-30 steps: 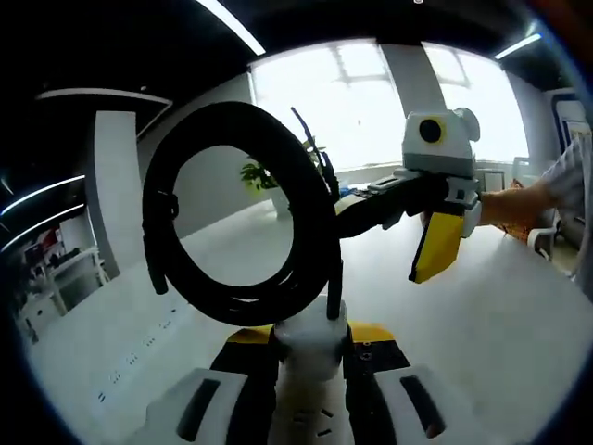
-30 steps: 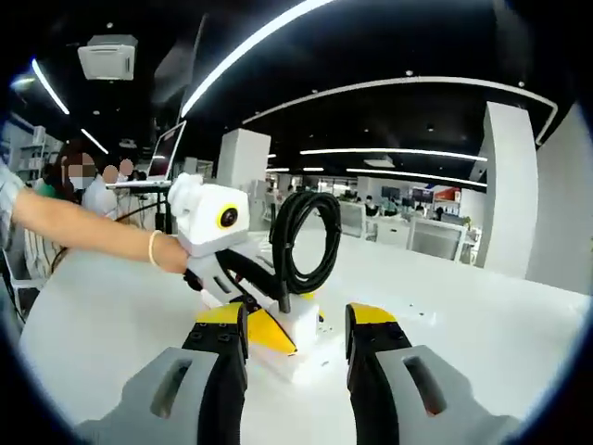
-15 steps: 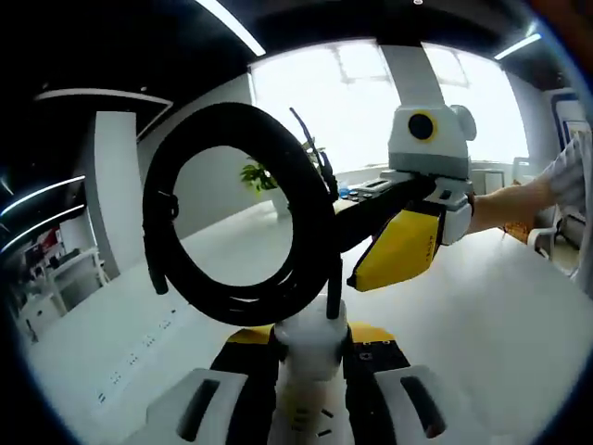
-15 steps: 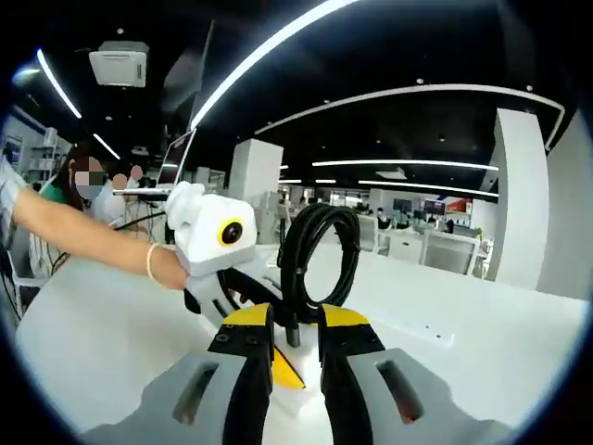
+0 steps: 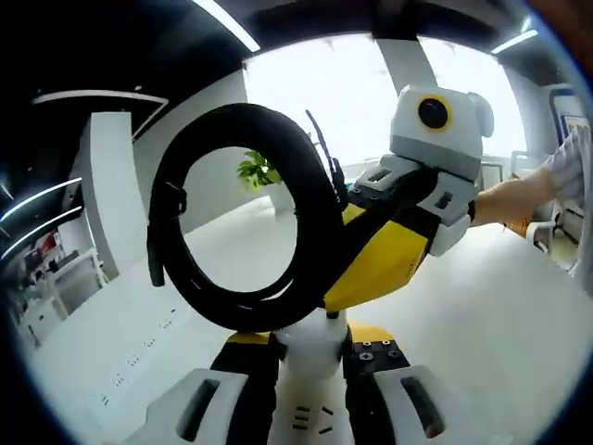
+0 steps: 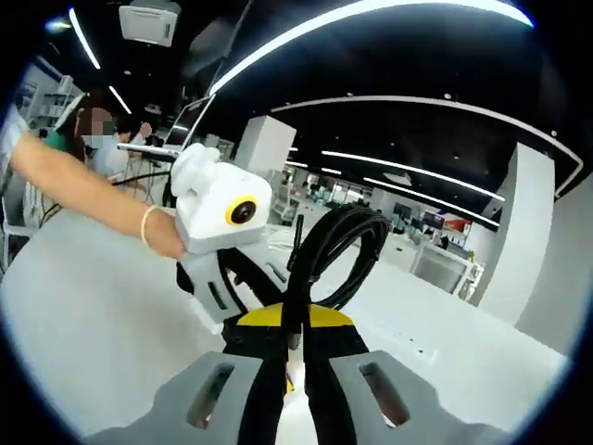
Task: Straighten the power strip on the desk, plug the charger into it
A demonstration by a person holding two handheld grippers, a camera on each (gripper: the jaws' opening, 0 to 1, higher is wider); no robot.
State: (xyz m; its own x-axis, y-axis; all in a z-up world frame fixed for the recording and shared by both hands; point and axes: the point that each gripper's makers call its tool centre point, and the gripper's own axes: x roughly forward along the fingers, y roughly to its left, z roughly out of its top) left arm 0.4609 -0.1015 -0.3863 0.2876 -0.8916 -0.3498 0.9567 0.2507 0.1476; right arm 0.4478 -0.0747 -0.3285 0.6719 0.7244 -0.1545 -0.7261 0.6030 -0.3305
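A white power strip (image 5: 311, 356) stands between my left gripper's (image 5: 310, 339) jaws, which are shut on its end. Its black cable (image 5: 236, 232) rises from it in a bundled coil. In the left gripper view my right gripper (image 5: 363, 271) reaches in from the right, and its yellow-tipped jaws meet the cable just above the strip. In the right gripper view my right gripper (image 6: 292, 326) is shut on the cable's lower stretch, with the coil (image 6: 347, 248) standing above it. Just behind it, the left gripper (image 6: 232, 278) is held by a person's hand.
The white desk (image 5: 482, 315) stretches away on all sides, with rows of recessed sockets (image 5: 125, 378) set in its surface. A potted plant (image 5: 260, 172) stands far back. A laptop (image 6: 185, 125) and seated people are beyond the person's arm (image 6: 83, 190).
My right gripper has moved in from open and apart to shut on the cable just above the strip. The left gripper has kept its hold on the strip.
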